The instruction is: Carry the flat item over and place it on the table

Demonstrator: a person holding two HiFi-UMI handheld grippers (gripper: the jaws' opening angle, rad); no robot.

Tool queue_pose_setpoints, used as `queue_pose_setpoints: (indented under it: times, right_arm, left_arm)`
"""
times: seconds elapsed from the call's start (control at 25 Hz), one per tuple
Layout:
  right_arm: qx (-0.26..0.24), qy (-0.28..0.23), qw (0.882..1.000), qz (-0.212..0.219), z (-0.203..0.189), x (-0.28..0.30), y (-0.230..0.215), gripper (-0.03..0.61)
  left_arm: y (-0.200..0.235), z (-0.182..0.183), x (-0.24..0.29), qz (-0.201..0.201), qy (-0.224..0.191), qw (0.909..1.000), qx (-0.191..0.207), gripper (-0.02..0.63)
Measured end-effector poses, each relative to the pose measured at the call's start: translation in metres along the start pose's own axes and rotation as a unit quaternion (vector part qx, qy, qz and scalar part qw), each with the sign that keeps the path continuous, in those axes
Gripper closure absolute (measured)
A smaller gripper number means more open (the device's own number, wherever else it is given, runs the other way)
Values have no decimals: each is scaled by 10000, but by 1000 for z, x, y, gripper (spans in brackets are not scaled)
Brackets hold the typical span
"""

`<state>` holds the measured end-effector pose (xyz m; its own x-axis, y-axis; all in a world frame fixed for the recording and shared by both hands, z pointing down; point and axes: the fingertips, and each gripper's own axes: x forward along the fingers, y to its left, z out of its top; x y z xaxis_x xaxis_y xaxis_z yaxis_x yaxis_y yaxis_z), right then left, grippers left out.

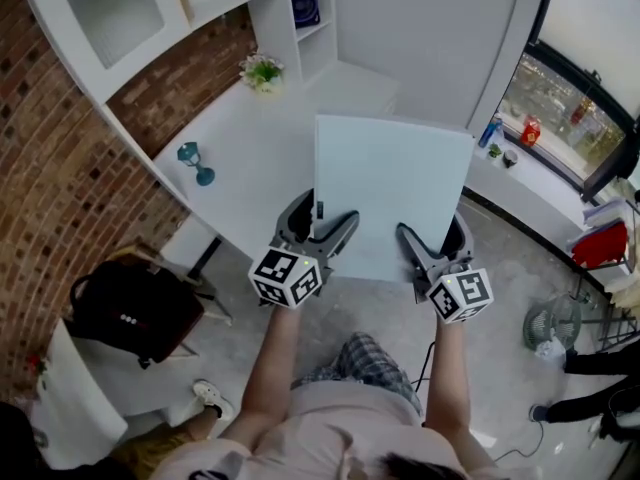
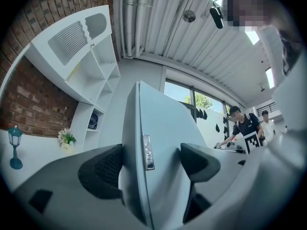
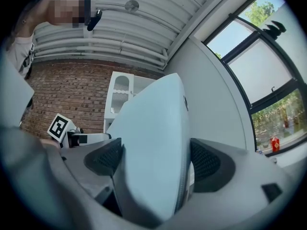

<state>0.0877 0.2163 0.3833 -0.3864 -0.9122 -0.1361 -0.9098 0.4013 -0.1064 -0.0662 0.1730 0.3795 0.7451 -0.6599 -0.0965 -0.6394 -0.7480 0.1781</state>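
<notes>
The flat panel [image 1: 392,193] hangs lifted beside the tabletop [image 1: 250,163], the left gripper [image 1: 322,223] and right gripper [image 1: 435,238] jaws clamped on it; setting down is not yet done.

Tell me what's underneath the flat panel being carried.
In the head view the panel is held above the white table's near part and the grey floor; left gripper and right gripper clamp its near edge. Anything on the table directly beneath is covered.

Flat item [image 1: 390,193]: thin pale grey-blue rect. slab, small silver tab on left edge. Held in air mid-scene, broad face up. White table [image 1: 250,158] lies far-left, partly under it.
</notes>
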Motion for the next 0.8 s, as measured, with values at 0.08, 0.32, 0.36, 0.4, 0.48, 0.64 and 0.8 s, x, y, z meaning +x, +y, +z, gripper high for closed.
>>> queue_pose_setpoints:
  times: [0.08, 0.32, 0.36, 0.4, 0.48, 0.64, 0.8]
  right_arm:
    - [18, 31, 10000, -23, -2, 5, -4, 127]
    - [14, 77, 9999, -86, -8, 24, -24, 127]
    - [24, 82, 9999, -80, -9, 28, -29, 126]
    - [37, 78, 9999, -75, -11, 33, -33, 126]
    - [80, 61, 9999, -79, -14, 44, -45, 126]
    - [204, 48, 9998, -73, -24, 74, -80, 126]
    - [233, 36, 9997, 88, -36, 125, -123, 126]
  left_arm:
    - [4, -1, 5, -1, 15, 10000, -26, 252]
    - [19, -7, 29, -10, 33, 10000, -75, 252]
    - [22, -9, 35, -4, 47, 10000, -78, 252]
    - [25, -10, 41, -1, 60, 10000, -74, 252]
    - [33, -12, 55, 5, 85, 9999, -58, 252]
    - [54, -17, 94, 77, 110, 9999, 18, 252]
    - [89, -25, 146, 234, 98, 9997, 51, 252]
